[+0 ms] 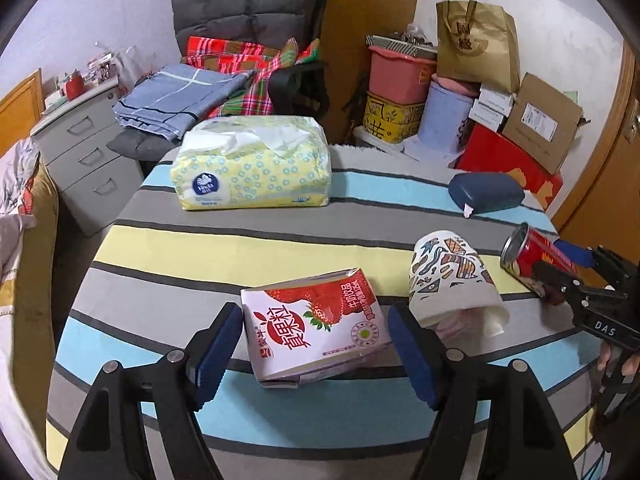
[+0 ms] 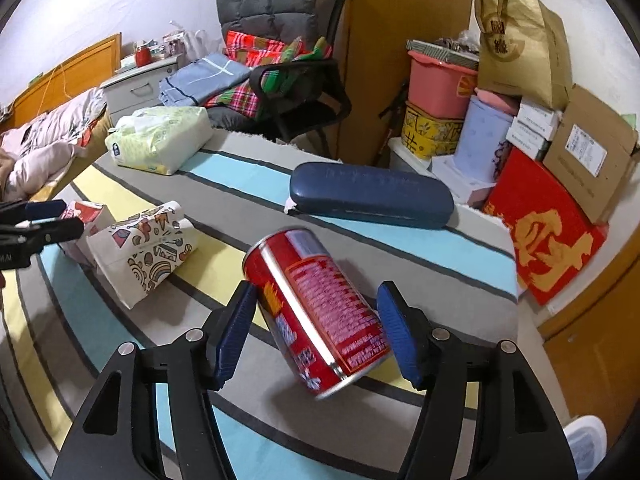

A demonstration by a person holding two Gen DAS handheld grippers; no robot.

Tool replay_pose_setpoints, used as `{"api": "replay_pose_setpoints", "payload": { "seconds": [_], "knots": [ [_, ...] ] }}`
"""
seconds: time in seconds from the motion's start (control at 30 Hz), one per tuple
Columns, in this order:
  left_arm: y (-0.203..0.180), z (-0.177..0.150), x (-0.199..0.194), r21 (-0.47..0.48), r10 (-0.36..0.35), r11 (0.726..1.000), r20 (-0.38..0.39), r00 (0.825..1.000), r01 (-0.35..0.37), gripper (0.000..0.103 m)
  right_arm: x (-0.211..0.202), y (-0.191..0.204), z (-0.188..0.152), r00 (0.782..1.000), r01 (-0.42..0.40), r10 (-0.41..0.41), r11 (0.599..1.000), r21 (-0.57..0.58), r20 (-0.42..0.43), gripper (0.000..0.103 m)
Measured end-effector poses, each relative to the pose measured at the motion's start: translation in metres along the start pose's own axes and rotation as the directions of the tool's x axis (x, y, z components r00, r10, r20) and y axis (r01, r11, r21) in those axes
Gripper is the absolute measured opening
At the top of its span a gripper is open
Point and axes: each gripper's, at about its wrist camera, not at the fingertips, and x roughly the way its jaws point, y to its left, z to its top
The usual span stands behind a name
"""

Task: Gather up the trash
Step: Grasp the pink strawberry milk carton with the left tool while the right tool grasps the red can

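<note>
Trash lies between both jaws: the left gripper (image 1: 316, 354) stands wide around a strawberry milk carton (image 1: 316, 332), the right gripper (image 2: 316, 334) wide around a red can (image 2: 316, 312), neither squeezing.

On the table (image 1: 280, 240), the carton (image 1: 316, 324) lay left of the paper cup (image 1: 452, 280), the can (image 1: 532, 260) right; the tissue pack (image 1: 252, 164) sat at the far edge.

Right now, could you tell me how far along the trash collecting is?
Nothing looks collected yet. The left gripper straddles the milk carton and the right gripper straddles the red can, neither pressing. The paper cup still lies on the striped cloth.
</note>
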Motion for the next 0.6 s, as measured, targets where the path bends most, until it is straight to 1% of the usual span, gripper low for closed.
{"api": "replay_pose_setpoints", "payload": {
  "seconds": [0.07,0.13,0.2,0.23,0.27,0.33,0.37,0.43,0.6],
  "knots": [
    [-0.001,0.000,0.003,0.000,0.004,1.000,-0.009,1.000,-0.004,0.078,0.001,0.000,0.000,1.000,-0.008,0.008,1.000,-0.007,-0.004,0.064],
    [-0.002,-0.002,0.003,0.001,0.006,1.000,-0.014,1.000,-0.006,0.078,0.004,0.005,0.000,1.000,0.025,-0.026,0.999,-0.039,-0.011,0.064],
    [-0.004,-0.006,0.000,0.001,-0.017,1.000,-0.021,1.000,0.017,0.078,0.006,0.006,0.000,0.999,0.040,-0.041,0.998,-0.048,-0.022,0.064],
    [-0.007,-0.010,-0.003,0.006,-0.049,0.999,-0.028,0.998,0.049,0.078,0.006,0.006,0.000,0.999,0.042,-0.043,0.998,-0.041,-0.027,0.064],
    [-0.009,-0.012,-0.004,0.011,-0.062,0.998,-0.032,0.998,0.062,0.078,0.005,0.005,0.001,0.999,0.037,-0.037,0.999,-0.032,-0.024,0.064],
    [-0.018,-0.018,-0.009,0.031,-0.077,0.996,-0.035,0.996,0.078,0.078,0.004,0.003,0.001,1.000,0.013,-0.013,1.000,-0.003,-0.018,0.064],
    [-0.021,-0.020,-0.010,0.038,-0.082,0.996,-0.040,0.996,0.084,0.078,0.005,0.002,0.000,1.000,0.007,-0.007,1.000,0.009,-0.022,0.060],
    [-0.029,-0.027,-0.013,0.055,-0.114,0.992,-0.055,0.992,0.117,0.078,0.004,0.001,-0.002,1.000,0.006,-0.005,1.000,0.028,-0.025,0.059],
    [-0.037,-0.037,-0.023,0.065,-0.144,0.987,-0.072,0.987,0.149,0.078,-0.001,0.004,-0.009,1.000,0.011,-0.010,0.999,0.041,-0.028,0.058]
  ]
}}
